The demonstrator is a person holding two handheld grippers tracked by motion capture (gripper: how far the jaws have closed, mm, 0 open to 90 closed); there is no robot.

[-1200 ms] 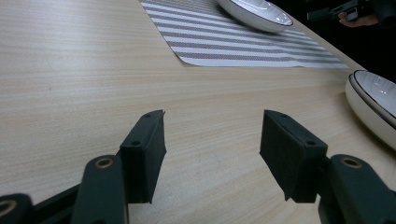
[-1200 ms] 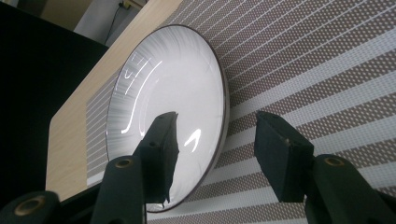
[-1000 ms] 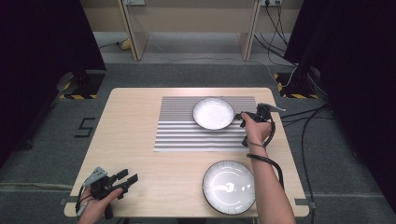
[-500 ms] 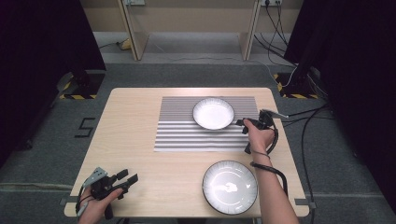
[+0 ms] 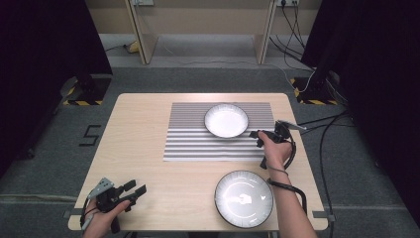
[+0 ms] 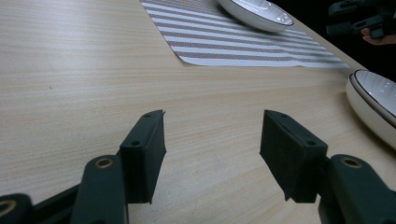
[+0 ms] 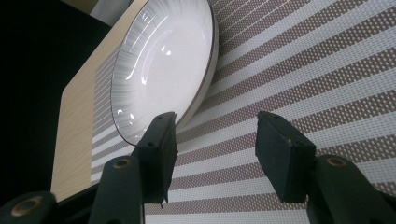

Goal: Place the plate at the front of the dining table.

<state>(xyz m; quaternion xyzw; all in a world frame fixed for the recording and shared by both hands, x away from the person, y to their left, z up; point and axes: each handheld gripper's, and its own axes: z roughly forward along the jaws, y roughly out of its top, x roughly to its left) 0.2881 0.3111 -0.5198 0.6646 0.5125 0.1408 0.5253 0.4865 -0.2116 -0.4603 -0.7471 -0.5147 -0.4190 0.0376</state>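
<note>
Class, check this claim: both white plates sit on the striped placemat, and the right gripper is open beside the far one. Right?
Not quite. In the high view just one plate sits on the striped placemat; the nearer plate rests on bare table. The right gripper is open beside the far one.

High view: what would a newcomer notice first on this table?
Probably the striped placemat at the table's middle, with a white plate on its far edge. The right gripper hovers open just beside that plate, while a second plate sits on bare wood at the near edge.
</note>
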